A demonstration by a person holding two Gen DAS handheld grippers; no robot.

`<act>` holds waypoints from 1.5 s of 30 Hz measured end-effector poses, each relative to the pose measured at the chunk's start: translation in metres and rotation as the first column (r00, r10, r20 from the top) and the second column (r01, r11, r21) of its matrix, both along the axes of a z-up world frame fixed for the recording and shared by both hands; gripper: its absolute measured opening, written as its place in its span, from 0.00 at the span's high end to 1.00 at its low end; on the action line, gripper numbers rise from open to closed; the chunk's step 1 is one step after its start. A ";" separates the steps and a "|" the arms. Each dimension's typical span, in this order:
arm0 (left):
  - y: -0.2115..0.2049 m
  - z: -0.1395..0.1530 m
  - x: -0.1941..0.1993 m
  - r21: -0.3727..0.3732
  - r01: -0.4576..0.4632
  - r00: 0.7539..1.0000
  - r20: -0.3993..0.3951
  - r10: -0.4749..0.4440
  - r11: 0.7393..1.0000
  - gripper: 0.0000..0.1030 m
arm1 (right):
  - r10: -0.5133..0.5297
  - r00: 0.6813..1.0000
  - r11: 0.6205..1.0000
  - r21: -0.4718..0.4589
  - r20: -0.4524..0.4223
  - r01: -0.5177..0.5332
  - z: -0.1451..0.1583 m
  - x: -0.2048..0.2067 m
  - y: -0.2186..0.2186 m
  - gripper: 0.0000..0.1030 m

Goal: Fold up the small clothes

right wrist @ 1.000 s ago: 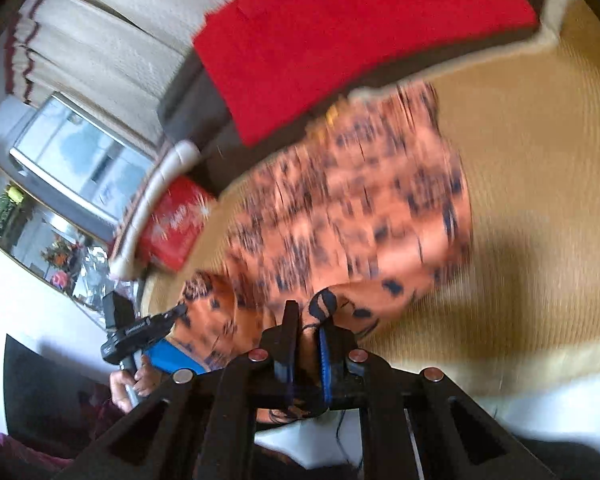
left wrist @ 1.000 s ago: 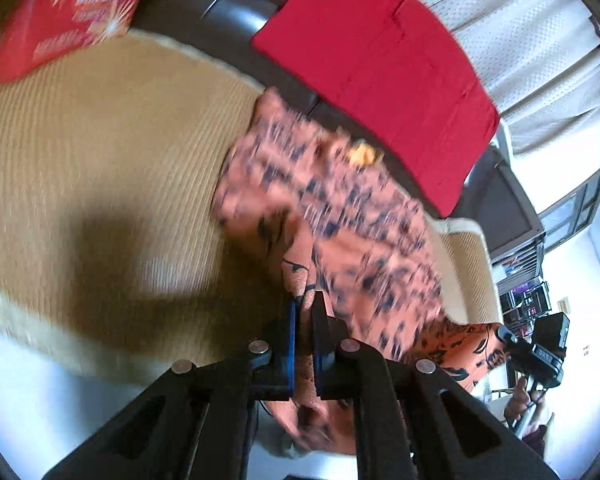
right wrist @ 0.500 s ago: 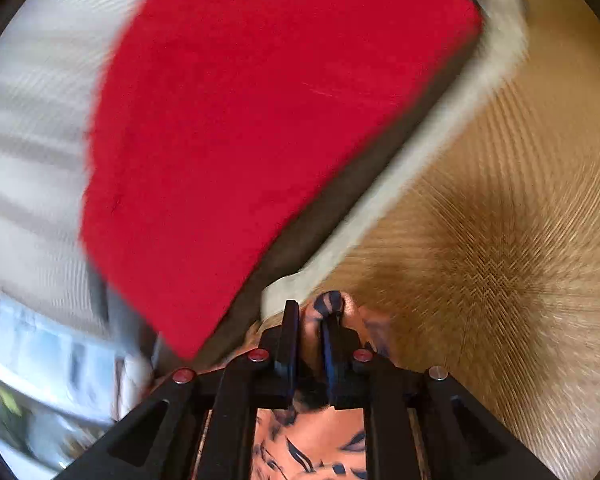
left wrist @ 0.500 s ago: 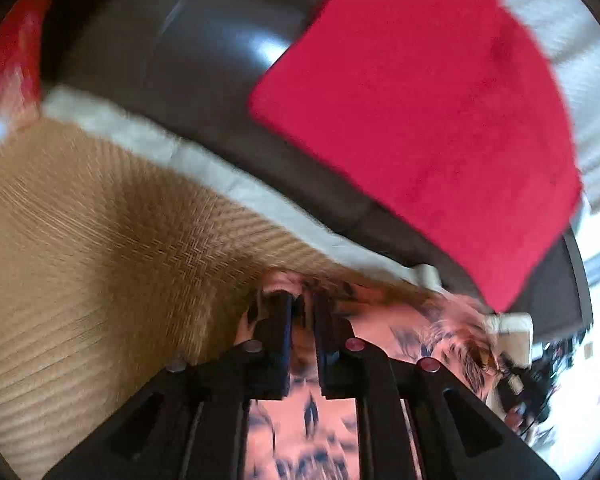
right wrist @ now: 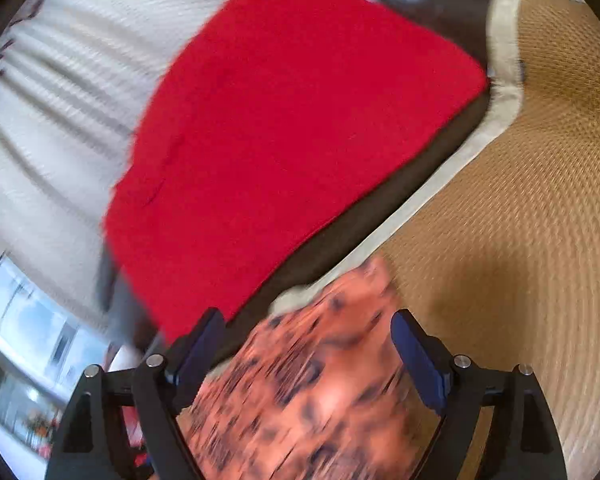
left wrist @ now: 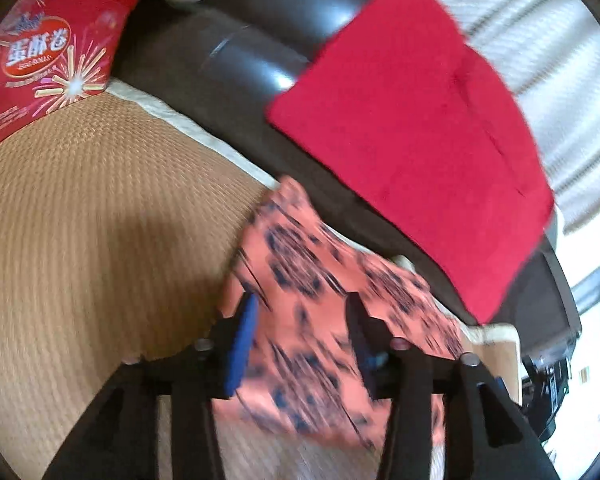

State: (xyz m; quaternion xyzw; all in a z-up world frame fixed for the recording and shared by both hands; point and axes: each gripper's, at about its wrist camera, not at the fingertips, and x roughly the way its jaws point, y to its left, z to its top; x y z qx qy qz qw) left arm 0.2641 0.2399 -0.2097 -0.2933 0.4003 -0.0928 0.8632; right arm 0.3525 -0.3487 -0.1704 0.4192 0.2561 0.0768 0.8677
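Left claw (left wrist: 300,316) jaws just opened, apart, cloth (left wrist: 324,320) lying loose between them on mat (left wrist: 80,220). Right claw (right wrist: 306,332) also just opened wide over cloth, not gripping.

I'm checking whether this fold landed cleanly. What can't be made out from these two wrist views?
- Orange patterned garment: blurred in both views, so creases and edge alignment are unreadable.
- Its near part: left view, hidden behind the left gripper; right view, cut by the bottom edge below the right gripper.
- Red box: cut by the left view's edge.
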 end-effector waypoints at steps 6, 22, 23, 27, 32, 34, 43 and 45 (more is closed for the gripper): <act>-0.043 -0.011 -0.038 0.080 0.000 1.000 0.000 0.000 0.997 0.35 | 0.117 0.993 0.991 0.058 0.030 -0.119 -0.003 -0.067 0.049 0.15; -0.117 -0.051 0.001 0.550 0.055 0.998 -0.053 -0.031 0.834 0.24 | 0.178 0.953 0.937 -0.254 -0.246 -0.240 -0.055 -0.011 0.134 0.37; -0.120 -0.054 0.006 0.559 0.059 0.998 -0.056 -0.034 0.827 0.23 | 0.181 0.940 0.932 -0.255 -0.289 -0.258 -0.064 -0.006 0.135 0.39; -0.125 -0.057 0.009 0.606 0.077 0.997 -0.061 -0.051 0.792 0.23 | 0.180 0.953 0.919 -0.304 -0.243 -0.251 -0.050 -0.009 0.138 0.39; -0.129 -0.062 0.012 0.631 0.087 0.996 -0.061 -0.062 0.771 0.23 | 0.191 0.978 0.894 -0.398 -0.079 -0.207 -0.017 -0.008 0.148 0.40; -0.130 -0.059 0.009 0.641 0.089 0.996 -0.058 -0.068 0.762 0.23 | 0.212 0.972 0.890 -0.391 -0.099 -0.234 -0.020 0.004 0.153 0.39; -0.132 -0.062 0.009 0.678 0.108 0.994 -0.052 -0.099 0.727 0.22 | 0.180 0.947 0.889 -0.368 -0.268 -0.273 -0.051 0.030 0.163 0.41; -0.132 -0.062 0.008 0.680 0.108 0.994 -0.051 -0.100 0.726 0.22 | 0.175 0.948 0.885 -0.379 -0.266 -0.270 -0.050 0.029 0.165 0.41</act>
